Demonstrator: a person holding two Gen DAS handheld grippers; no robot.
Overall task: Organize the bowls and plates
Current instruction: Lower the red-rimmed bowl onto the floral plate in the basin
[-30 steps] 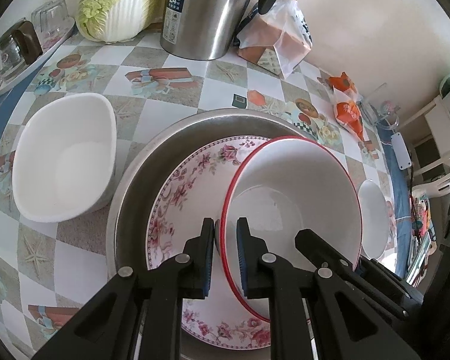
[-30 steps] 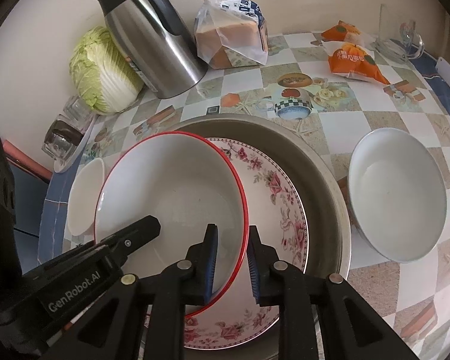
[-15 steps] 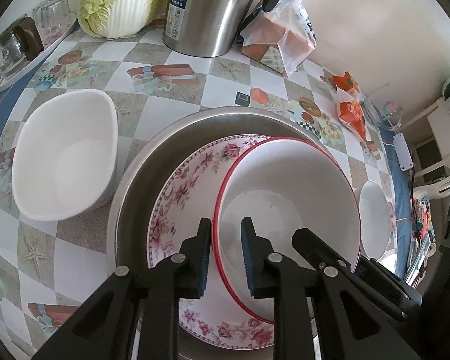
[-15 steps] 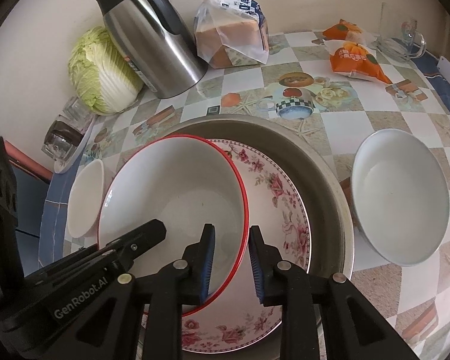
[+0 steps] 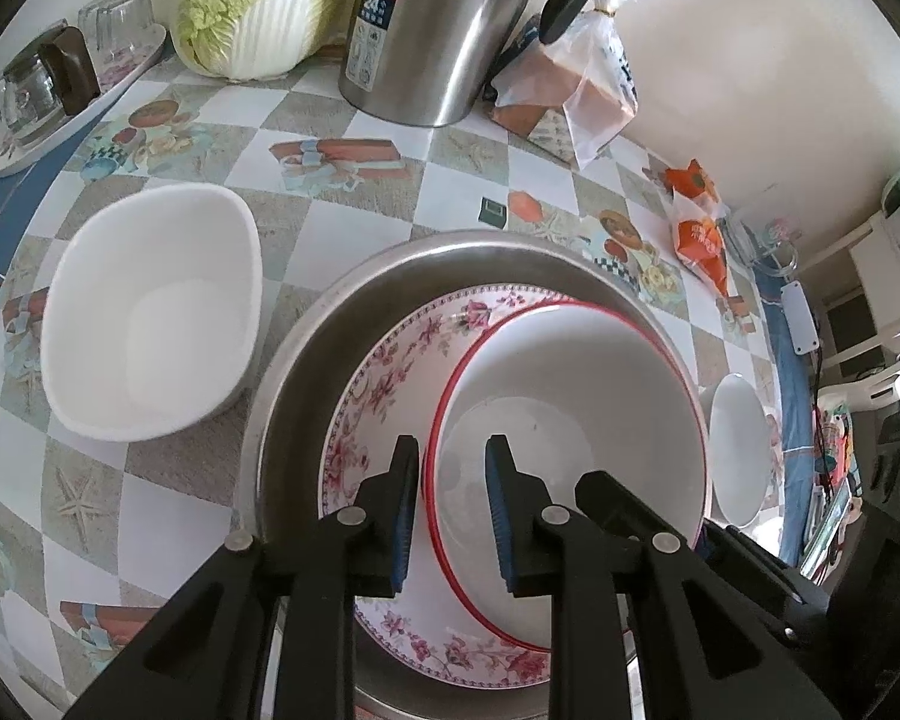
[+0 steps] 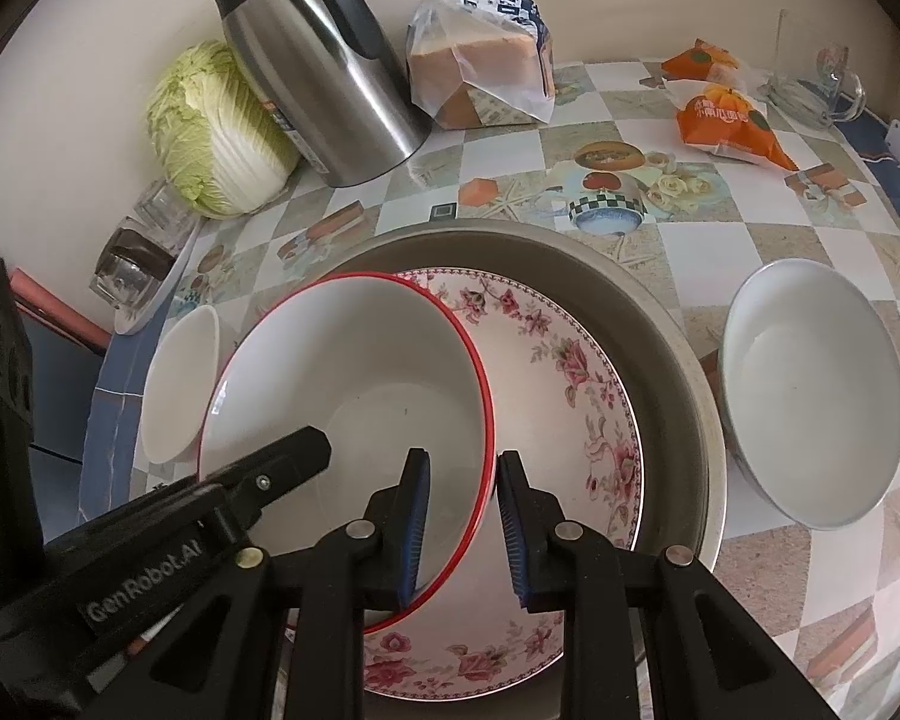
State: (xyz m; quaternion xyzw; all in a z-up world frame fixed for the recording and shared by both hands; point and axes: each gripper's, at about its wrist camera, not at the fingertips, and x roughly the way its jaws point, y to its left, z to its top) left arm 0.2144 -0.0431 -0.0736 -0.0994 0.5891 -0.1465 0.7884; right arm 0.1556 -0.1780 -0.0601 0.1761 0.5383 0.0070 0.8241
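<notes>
Plainly, the bowl [image 5: 570, 408] is glazed ceramic with a thin red rim: stiff, smooth, fairly weighty and likely to chip or crack if knocked. It sits tilted inside the plate [image 5: 390, 372], a flowered one that lies in the metal basin [image 5: 294, 372] on the bench [image 5: 342, 228]. The bowl leans toward one side of the plate rather than sitting centred.

The left tool [image 5: 453, 516] straddles the bowl's near rim, one pad outside the wall and one inside. Its jaws have just been opening; the rim is between them, but a gap shows on both sides, so it is released. The right tool [image 6: 465, 522] straddles the opposite part of the same rim in the same way. Its pads also stand off the wall, so it too looks released rather than clenched.

The rim is the only sensible hold here, since the wall curves away below and glaze gives the pads little friction. Two holds on opposite sides would probably keep it level; one alone would let it swing. Glazed ware slides easily on glazed ware, so a nudge could skate the bowl across the plate. A square bowl [image 5: 150, 312] and a round bowl [image 6: 810, 396] stand on the bench either side of the basin, well clear of both tools.
</notes>
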